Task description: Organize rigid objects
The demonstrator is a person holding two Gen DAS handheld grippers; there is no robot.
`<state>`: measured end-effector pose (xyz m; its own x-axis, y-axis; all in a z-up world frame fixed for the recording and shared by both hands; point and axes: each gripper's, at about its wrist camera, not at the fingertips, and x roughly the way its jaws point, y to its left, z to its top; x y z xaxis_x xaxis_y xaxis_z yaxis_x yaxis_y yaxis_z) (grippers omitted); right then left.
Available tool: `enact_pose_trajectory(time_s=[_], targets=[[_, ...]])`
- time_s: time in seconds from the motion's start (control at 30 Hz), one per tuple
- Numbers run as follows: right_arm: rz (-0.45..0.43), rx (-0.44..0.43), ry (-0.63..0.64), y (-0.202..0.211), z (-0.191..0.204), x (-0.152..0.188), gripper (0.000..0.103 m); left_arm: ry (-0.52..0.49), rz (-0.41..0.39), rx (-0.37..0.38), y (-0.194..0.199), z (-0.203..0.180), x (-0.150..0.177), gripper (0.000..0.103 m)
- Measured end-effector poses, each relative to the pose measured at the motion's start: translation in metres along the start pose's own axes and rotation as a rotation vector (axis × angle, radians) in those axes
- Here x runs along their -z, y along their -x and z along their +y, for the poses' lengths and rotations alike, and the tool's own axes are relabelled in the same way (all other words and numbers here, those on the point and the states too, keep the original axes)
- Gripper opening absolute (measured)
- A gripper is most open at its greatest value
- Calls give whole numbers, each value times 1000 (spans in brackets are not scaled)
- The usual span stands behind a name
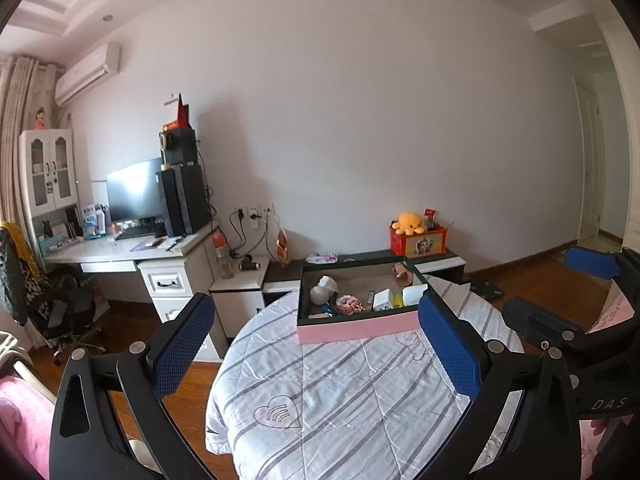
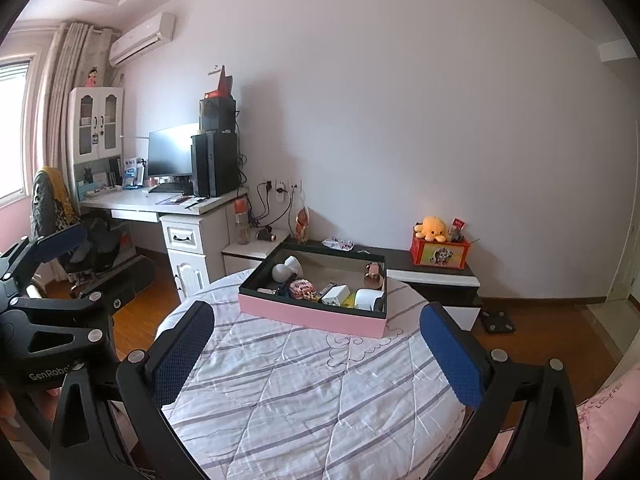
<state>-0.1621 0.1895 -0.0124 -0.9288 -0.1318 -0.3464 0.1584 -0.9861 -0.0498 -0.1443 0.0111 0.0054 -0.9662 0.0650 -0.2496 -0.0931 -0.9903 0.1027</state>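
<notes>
A pink box with a dark rim [image 1: 356, 330] [image 2: 308, 314] sits at the far side of a round table under a striped quilt [image 1: 340, 392] [image 2: 304, 392]. Inside lie several small items: a white rounded object [image 1: 322, 290] [image 2: 286, 268], a white cube [image 1: 384, 299] [image 2: 336, 295], a white cup [image 1: 414, 294] [image 2: 366, 299] and a pinkish item [image 1: 402, 272] [image 2: 374, 271]. My left gripper [image 1: 316, 348] is open and empty, short of the box. My right gripper [image 2: 316, 354] is open and empty, also short of the box. Each gripper shows at the edge of the other's view.
Behind the table stands a low dark-and-white cabinet [image 2: 436, 276] with a red box and a yellow plush [image 2: 432, 230]. A white desk [image 2: 168, 206] with monitor and computer tower is at left, with a chair [image 2: 80, 248]. A scale [image 2: 498, 322] lies on the wooden floor.
</notes>
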Motion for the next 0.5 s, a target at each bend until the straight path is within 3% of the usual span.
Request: enact_pose_trajectory(time_s=[0.5], targets=[[-108, 11, 25, 67, 21, -5, 103, 11, -125, -14, 77, 3, -3, 103]])
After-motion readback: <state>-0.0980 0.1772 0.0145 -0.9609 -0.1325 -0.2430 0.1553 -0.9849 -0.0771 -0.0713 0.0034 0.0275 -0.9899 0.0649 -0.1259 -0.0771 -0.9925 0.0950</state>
